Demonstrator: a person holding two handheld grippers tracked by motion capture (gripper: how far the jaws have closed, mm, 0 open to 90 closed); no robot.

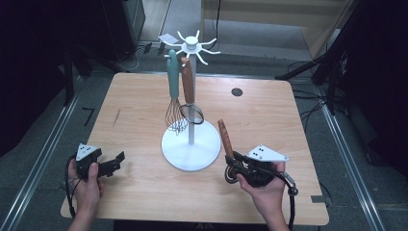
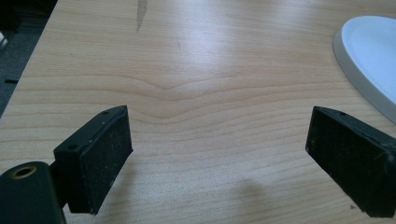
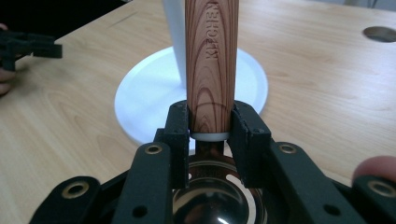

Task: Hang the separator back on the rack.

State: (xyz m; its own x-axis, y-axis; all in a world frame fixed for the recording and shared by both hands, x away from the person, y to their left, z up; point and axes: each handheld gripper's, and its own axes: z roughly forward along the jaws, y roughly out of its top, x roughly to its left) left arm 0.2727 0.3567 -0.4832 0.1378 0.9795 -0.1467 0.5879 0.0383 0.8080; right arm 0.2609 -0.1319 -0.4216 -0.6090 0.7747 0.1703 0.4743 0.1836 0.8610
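Two grippers sit at the near edge of the wooden table (image 1: 144,103), one on each side of the white stand (image 1: 191,144) that serves as the landmark here. The right gripper (image 1: 234,163), held in a hand (image 1: 267,190) near and to the right of the stand's round base, has its jaws clamped on a wood-grain handle (image 3: 211,65) just above a white collar. The right gripper view shows the word KITCHEN pressed into the handle, and a shiny metal bowl with slots (image 3: 217,196) lying below the jaws, inside the gripper's frame. In the high view this utensil (image 1: 224,138) leans up and away from the gripper, its handle tip close to the base's right rim but apart from it.

The left gripper (image 1: 115,161), held in the other hand (image 1: 87,185), lies well to the left of the base, jaws spread wide with only bare tabletop between them. The left gripper view shows the base's rim (image 2: 369,56) at the far right, beyond the right-hand jaw.

Farther back, the stand's post rises from the base to a hub with spokes (image 1: 192,45). From it hang a whisk with a teal handle (image 1: 173,91) and a strainer with a brown wood-grain handle (image 1: 188,89), side by side left of the post. Beyond and right of the stand, a dark round hole (image 1: 236,92) sits in the tabletop.
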